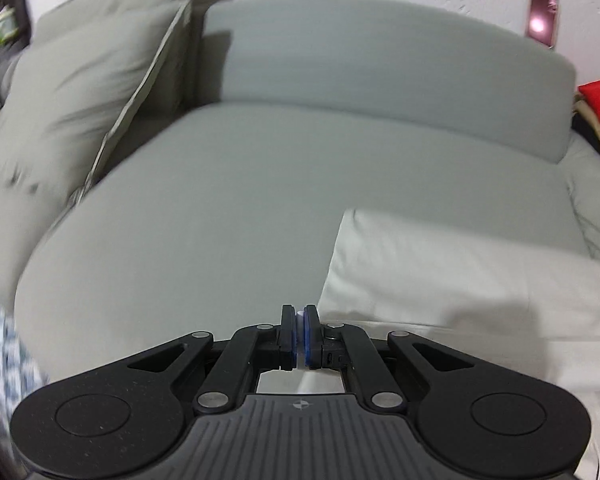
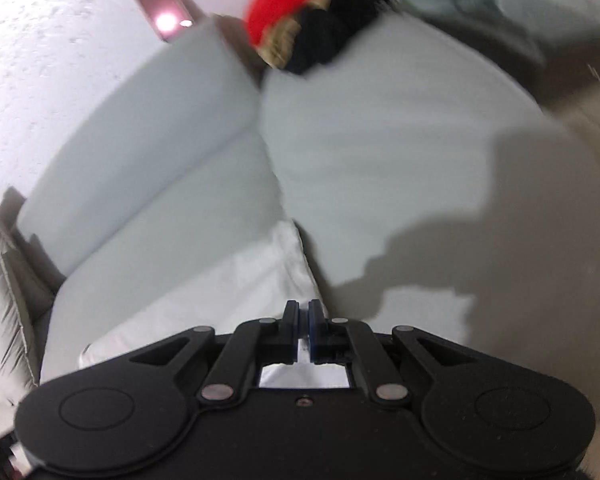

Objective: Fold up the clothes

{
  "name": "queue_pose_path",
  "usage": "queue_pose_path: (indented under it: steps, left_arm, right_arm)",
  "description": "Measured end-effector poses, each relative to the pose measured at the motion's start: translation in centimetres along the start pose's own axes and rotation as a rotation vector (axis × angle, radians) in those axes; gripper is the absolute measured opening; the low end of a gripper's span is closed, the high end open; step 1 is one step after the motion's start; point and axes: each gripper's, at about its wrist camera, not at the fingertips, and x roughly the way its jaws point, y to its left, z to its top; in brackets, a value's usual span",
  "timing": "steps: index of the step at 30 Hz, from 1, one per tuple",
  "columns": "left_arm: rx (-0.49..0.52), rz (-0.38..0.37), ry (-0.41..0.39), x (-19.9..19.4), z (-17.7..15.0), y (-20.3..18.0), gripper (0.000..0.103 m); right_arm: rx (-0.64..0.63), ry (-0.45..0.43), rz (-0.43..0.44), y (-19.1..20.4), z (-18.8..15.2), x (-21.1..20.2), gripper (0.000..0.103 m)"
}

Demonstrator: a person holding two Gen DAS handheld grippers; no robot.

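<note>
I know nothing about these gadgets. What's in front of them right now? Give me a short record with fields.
Place: grey sofa
Garment: white cloth lying on the seat
Left gripper: fingers shut on the white cloth
Right gripper: fingers shut on the white cloth
Other clothes: red, tan and black pile at the far end of the sofa
Cushions: grey pillows at the other end
Sharpness: both views blurred
</note>
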Motion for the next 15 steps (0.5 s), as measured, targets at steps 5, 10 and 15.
queue_pose_path:
  steps: [5, 10, 15]
  left_arm:
    - [0.026, 0.011, -0.065, -3.5, -1.4, 0.0, 0.003]
    - [0.129, 0.067, 0.033, -2.1, -2.5, -1.8, 0.005]
    - [0.188, 0.139, 0.067, -3.5, -5.5, -0.8, 0.017]
  right_arm:
    - [-0.016, -0.065, -0.003, -0.3, -1.8, -3.1, 0.005]
    - [-0.077, -0.073, -0.059, -0.5, -2.5, -3.2, 0.005]
    - [-0.121, -0.036, -0.137, -0.8, -3.8, -3.6, 0.013]
